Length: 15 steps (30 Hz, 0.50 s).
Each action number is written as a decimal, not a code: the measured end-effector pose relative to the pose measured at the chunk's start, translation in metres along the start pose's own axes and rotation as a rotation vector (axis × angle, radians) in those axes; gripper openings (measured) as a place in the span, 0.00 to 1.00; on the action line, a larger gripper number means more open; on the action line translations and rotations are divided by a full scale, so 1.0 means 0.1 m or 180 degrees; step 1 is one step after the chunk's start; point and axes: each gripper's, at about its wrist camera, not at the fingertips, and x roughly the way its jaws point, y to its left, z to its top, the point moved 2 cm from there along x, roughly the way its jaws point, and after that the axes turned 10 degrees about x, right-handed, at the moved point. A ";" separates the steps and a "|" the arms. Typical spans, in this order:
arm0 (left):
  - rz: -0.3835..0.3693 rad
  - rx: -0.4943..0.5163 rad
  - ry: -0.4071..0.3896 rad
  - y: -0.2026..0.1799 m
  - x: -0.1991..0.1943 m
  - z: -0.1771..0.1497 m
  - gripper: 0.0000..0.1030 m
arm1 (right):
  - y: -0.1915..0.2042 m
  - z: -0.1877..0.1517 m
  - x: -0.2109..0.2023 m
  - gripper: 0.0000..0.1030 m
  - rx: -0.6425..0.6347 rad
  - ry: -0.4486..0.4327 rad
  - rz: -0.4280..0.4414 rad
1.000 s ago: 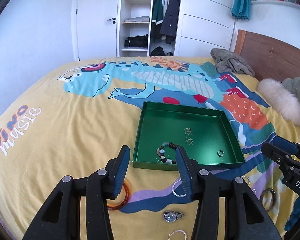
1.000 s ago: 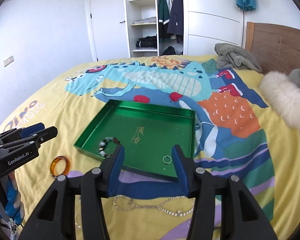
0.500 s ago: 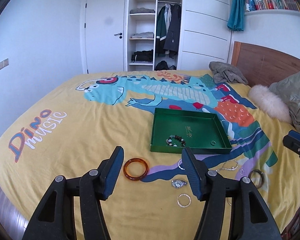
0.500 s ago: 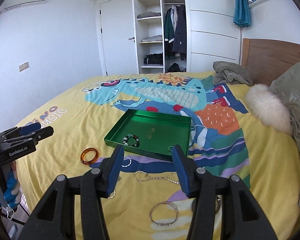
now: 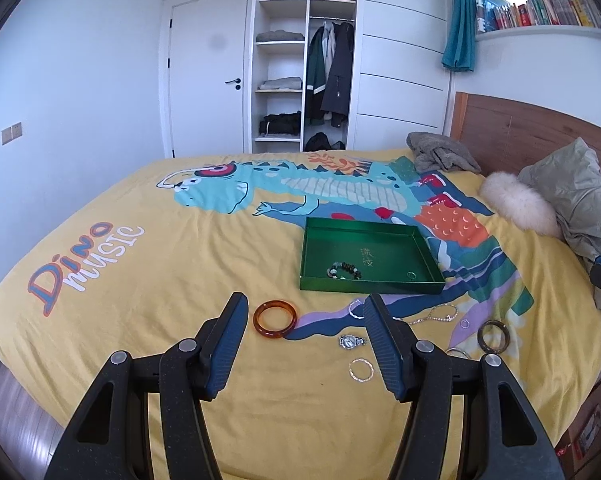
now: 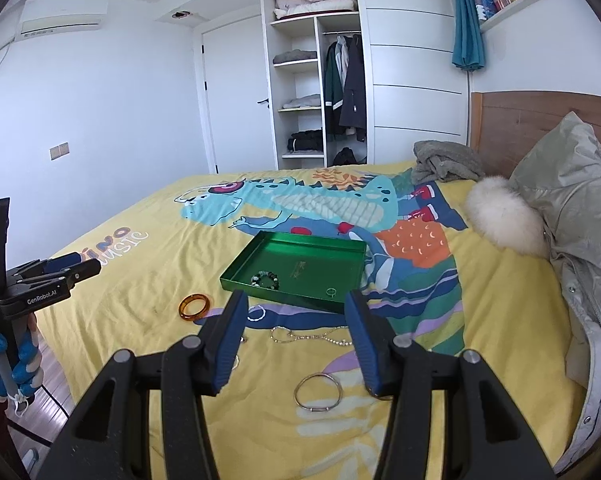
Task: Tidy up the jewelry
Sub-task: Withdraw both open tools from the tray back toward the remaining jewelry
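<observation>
Both my left tongs (image 5: 304, 304) and right tongs (image 6: 296, 300) hang released, empty; thin chain (image 6: 308, 336) at frame centre could snag bedspread (image 5: 160, 280) folds.

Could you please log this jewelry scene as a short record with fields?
surface: yellow dinosaur-print bedspread
container: shallow green rectangular tray
in tray: dark beaded bracelet; small thin ring
loose on bedspread: amber translucent bangle; silver wristwatch; sparkly silver chain; plain silver hoop bangle
left hand-held gripper: open, empty
right hand-held gripper: open, empty
</observation>
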 end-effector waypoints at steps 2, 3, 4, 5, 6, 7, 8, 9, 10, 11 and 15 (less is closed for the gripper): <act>-0.0028 0.0005 0.0015 -0.03 0.00 -0.05 0.56 | -0.04 -0.06 -0.06 0.47 0.0010 -0.0005 0.0007; -0.0045 0.0004 0.0025 -0.04 0.00 -0.08 0.56 | -0.07 -0.08 -0.09 0.47 0.0018 -0.0006 0.0006; -0.0060 0.0004 0.0037 -0.05 0.01 -0.10 0.55 | -0.10 -0.11 -0.10 0.47 0.0020 -0.0003 0.0011; -0.0072 0.0004 0.0053 -0.07 0.03 -0.13 0.54 | -0.12 -0.13 -0.10 0.47 0.0017 0.0004 0.0013; -0.0086 0.0002 0.0070 -0.09 0.05 -0.16 0.54 | -0.15 -0.15 -0.09 0.47 0.0009 0.0016 -0.0001; -0.0104 0.0002 0.0089 -0.11 0.07 -0.18 0.54 | -0.17 -0.17 -0.09 0.47 0.0001 0.0027 -0.0020; -0.0124 -0.0002 0.0109 -0.13 0.10 -0.21 0.53 | -0.20 -0.19 -0.08 0.47 0.0000 0.0038 -0.0025; -0.0140 -0.0009 0.0130 -0.15 0.13 -0.23 0.53 | -0.24 -0.21 -0.07 0.47 0.0006 0.0053 -0.0025; -0.0155 -0.0018 0.0157 -0.17 0.17 -0.26 0.53 | -0.28 -0.24 -0.04 0.47 0.0022 0.0075 -0.0033; -0.0166 -0.0031 0.0188 -0.19 0.21 -0.29 0.53 | -0.33 -0.26 -0.02 0.47 0.0038 0.0094 -0.0040; -0.0246 -0.0091 0.0327 -0.29 0.40 -0.41 0.52 | -0.50 -0.34 0.10 0.46 0.0087 0.0187 -0.0040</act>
